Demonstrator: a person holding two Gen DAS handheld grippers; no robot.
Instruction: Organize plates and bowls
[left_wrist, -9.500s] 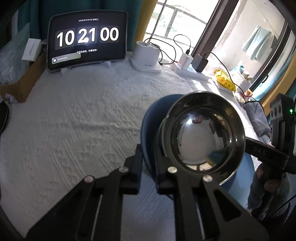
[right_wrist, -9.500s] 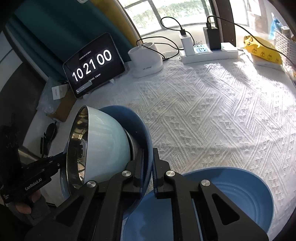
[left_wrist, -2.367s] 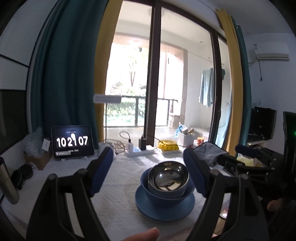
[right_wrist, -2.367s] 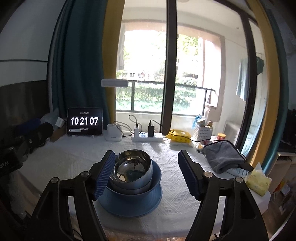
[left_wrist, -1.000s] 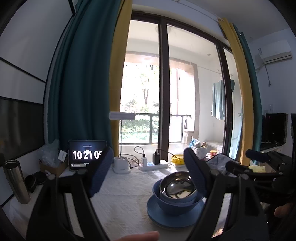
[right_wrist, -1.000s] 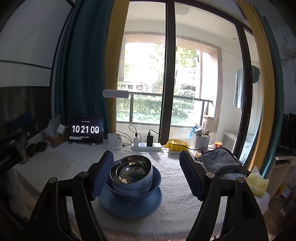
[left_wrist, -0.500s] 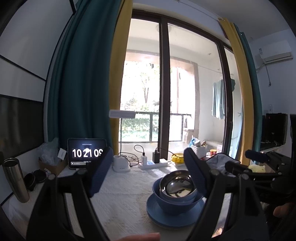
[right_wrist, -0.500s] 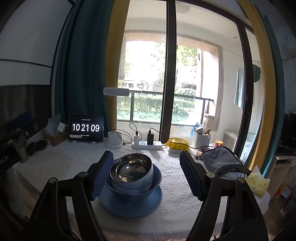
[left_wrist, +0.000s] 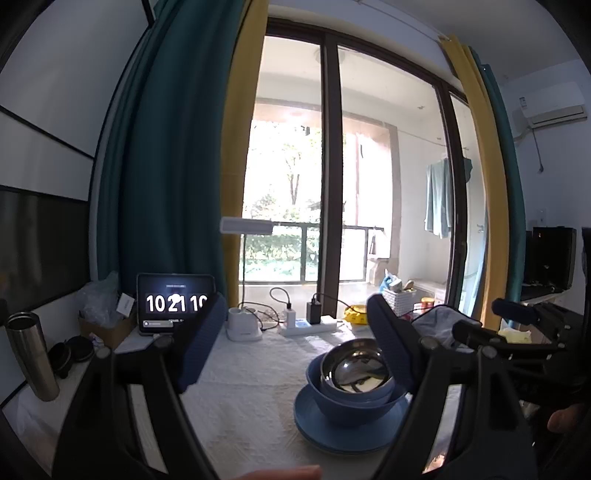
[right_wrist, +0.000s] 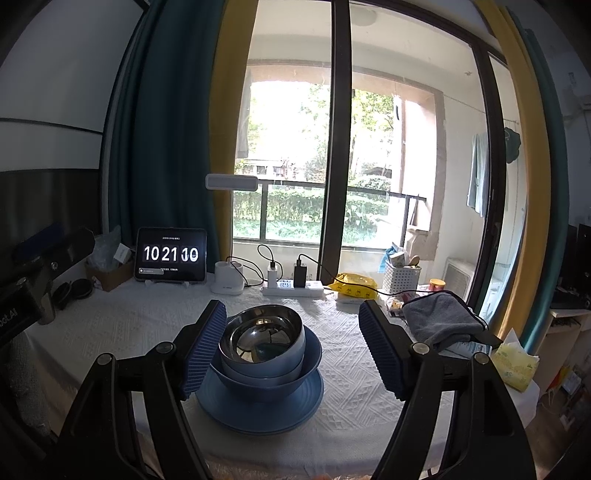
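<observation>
A steel bowl (right_wrist: 264, 334) sits nested in a blue bowl (right_wrist: 295, 373), which stands on a blue plate (right_wrist: 258, 410) on the white tablecloth (right_wrist: 122, 325). The same stack shows in the left wrist view: steel bowl (left_wrist: 354, 371), blue bowl (left_wrist: 347, 404), plate (left_wrist: 332, 430). My right gripper (right_wrist: 293, 350) is open and empty, held back from the stack, which shows between its blue pads. My left gripper (left_wrist: 295, 345) is open and empty, left of the stack and back from it.
At the table's back stand a tablet clock (right_wrist: 171, 255), a white lamp base (right_wrist: 229, 282) and a power strip (right_wrist: 291, 290). A yellow packet (right_wrist: 352, 285), a white basket (right_wrist: 400, 278) and a grey cloth (right_wrist: 439, 319) lie at the right. A steel flask (left_wrist: 31, 356) stands at the left.
Over the last second both grippers stay open and almost still. Earlier they held the steel bowl and a blue dish; the stack now stands alone on the table.
</observation>
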